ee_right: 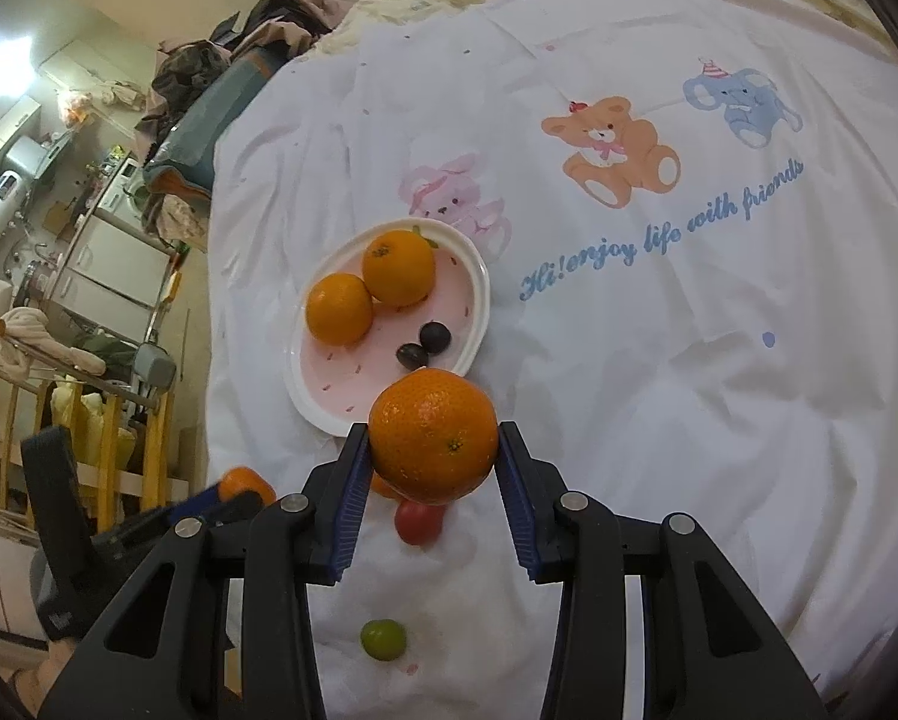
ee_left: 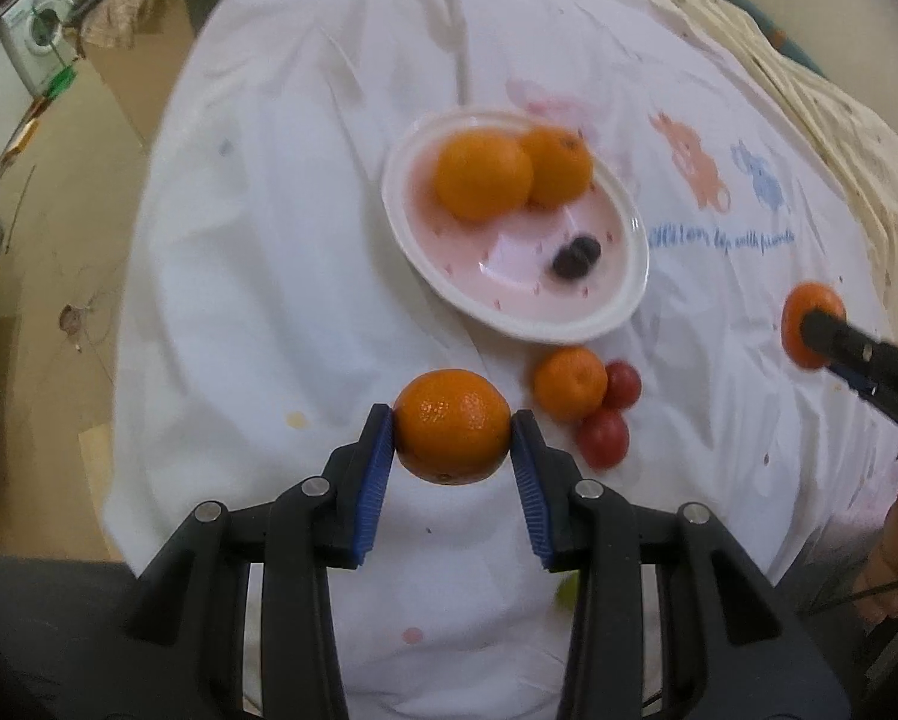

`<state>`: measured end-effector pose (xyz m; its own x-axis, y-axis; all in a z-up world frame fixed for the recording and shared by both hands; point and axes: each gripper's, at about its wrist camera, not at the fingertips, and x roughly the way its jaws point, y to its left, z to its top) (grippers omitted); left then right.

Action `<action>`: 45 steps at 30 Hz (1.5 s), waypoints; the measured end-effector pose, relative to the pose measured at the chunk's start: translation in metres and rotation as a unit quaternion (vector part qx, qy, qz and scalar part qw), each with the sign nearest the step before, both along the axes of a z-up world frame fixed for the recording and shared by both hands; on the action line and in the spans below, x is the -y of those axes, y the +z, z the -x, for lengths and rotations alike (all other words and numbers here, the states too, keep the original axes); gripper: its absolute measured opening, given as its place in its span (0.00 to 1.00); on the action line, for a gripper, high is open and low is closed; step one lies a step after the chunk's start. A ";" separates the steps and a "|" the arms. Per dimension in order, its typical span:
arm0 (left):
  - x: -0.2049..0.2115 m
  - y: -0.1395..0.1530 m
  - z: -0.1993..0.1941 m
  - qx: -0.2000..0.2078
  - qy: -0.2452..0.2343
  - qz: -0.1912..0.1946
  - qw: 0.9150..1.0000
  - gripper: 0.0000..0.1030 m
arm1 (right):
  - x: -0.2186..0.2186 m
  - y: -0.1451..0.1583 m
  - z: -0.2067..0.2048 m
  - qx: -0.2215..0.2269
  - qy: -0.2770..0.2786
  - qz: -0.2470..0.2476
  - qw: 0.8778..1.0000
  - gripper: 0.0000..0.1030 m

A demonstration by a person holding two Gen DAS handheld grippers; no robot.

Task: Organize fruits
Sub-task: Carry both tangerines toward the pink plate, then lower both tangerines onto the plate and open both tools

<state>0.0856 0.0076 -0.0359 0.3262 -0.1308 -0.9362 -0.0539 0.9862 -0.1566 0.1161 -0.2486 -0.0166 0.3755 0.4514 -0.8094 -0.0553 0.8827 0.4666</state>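
My left fingers [ee_left: 453, 429] clench an orange [ee_left: 452, 426], blue pads pressed on both of its sides, lifted clear of the white sheet [ee_left: 257, 276] on the bed. My right fingers [ee_right: 434, 443] grasp a second orange [ee_right: 434, 435] the same way, above the sheet. Nearest me on the sheet lies a green grape [ee_right: 383, 639]. Just past my left orange a small loose orange [ee_left: 568, 383] rests touching two cherry tomatoes [ee_left: 603, 438]. Beyond them sits the pink plate [ee_left: 619, 306] with a white rim, holding two oranges [ee_left: 483, 174] that touch each other and two dark grapes [ee_left: 576, 253] near its closer edge. Farther on, the sheet shows a printed bear [ee_right: 613, 150] and elephant [ee_right: 742, 102].
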 end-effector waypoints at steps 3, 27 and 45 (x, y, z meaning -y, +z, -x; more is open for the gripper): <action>-0.005 0.018 -0.014 0.020 -0.004 -0.015 1.000 0.34 | -0.001 0.007 -0.006 0.008 0.007 -0.003 1.000 0.42; 0.000 -0.004 -0.185 0.010 0.001 -0.017 1.000 0.34 | -0.041 -0.048 -0.126 -0.024 0.067 0.020 0.997 0.42; 0.024 -0.056 -0.225 -0.036 -0.037 0.011 0.999 0.36 | -0.066 -0.086 -0.133 -0.054 0.102 0.039 0.993 0.44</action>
